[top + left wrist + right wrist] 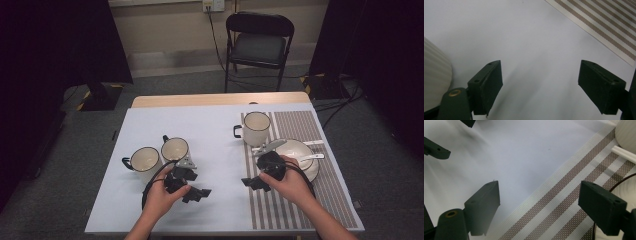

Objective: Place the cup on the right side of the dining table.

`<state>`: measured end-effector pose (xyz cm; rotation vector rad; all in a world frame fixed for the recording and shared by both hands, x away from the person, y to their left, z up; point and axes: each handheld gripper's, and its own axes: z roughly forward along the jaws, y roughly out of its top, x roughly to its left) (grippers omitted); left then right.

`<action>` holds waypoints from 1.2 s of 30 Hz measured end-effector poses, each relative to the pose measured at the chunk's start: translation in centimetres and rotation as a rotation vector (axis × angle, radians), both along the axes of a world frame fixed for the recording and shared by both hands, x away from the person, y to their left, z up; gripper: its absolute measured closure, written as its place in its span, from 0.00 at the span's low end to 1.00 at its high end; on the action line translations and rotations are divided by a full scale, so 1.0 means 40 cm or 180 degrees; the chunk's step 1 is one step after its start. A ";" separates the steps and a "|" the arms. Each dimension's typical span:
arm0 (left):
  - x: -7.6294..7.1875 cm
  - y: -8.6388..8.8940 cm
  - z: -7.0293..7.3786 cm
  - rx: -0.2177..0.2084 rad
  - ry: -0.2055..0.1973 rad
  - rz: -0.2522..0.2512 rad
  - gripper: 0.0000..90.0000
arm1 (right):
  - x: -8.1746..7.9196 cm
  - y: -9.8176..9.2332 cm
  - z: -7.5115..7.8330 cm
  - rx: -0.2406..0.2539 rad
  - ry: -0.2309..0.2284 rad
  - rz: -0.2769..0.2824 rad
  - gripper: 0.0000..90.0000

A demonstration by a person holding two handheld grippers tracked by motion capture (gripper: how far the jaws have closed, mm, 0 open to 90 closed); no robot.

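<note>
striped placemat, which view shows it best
The high view: the whole striped placemat lies at the table's right, under a mug and bowl. The right gripper view shows its near stripes up close; the left gripper view catches a corner.

high view looks down over the table (215,130); both gripper views skim it closely, sharing the striped mat (564,195).
</note>
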<state>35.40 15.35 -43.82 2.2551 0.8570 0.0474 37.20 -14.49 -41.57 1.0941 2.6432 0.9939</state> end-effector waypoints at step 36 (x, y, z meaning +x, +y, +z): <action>-0.037 0.057 -0.010 0.0012 0.0040 -0.0039 0.21 | -0.032 -0.012 -0.022 0.0062 0.0022 0.0016 0.19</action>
